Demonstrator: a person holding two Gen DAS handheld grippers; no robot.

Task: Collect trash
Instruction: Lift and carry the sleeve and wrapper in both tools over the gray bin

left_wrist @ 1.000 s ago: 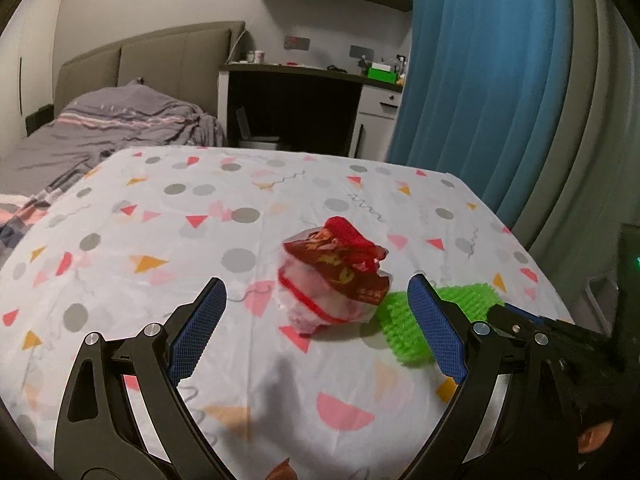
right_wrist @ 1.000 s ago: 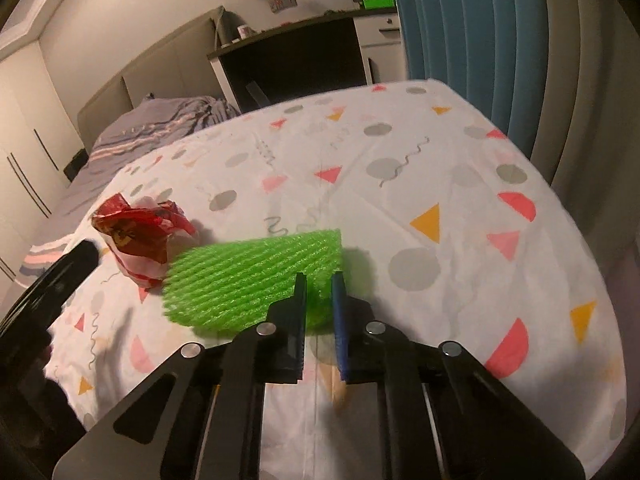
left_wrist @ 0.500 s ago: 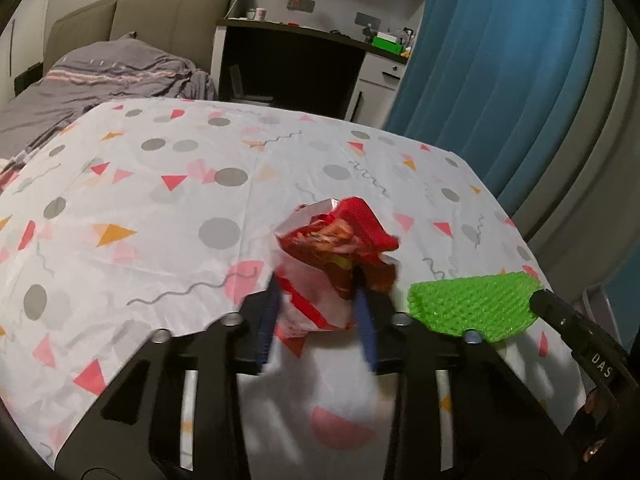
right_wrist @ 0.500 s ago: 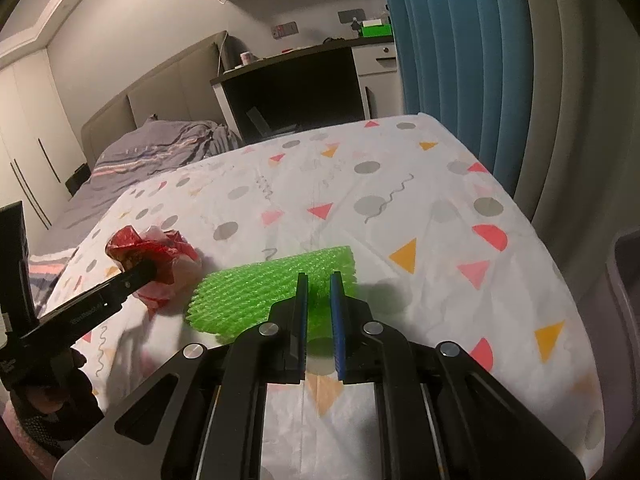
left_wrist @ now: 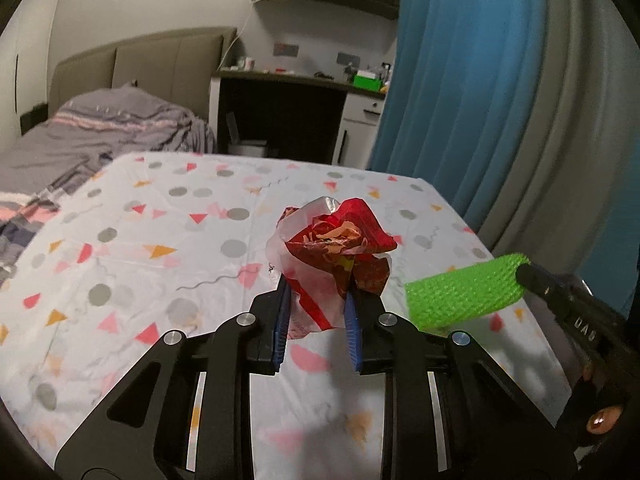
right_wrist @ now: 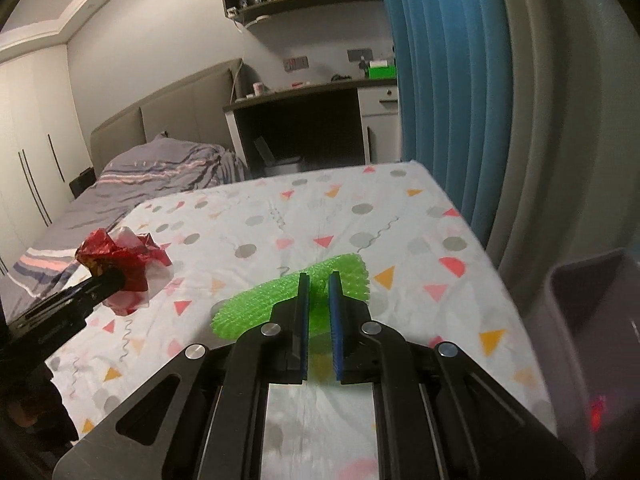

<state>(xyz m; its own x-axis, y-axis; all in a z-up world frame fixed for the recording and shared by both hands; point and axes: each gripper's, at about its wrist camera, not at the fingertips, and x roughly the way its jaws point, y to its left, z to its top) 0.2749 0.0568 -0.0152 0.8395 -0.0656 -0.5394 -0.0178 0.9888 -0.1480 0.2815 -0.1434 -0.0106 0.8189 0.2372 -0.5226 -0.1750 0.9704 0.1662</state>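
Patterned tablecloth below. Left gripper pinches crumpled red wrapper, lifted off the cloth; right gripper clamps green foam net. Wrapper print unreadable.

Left gripper clamps red wrapper; green foam net at right.
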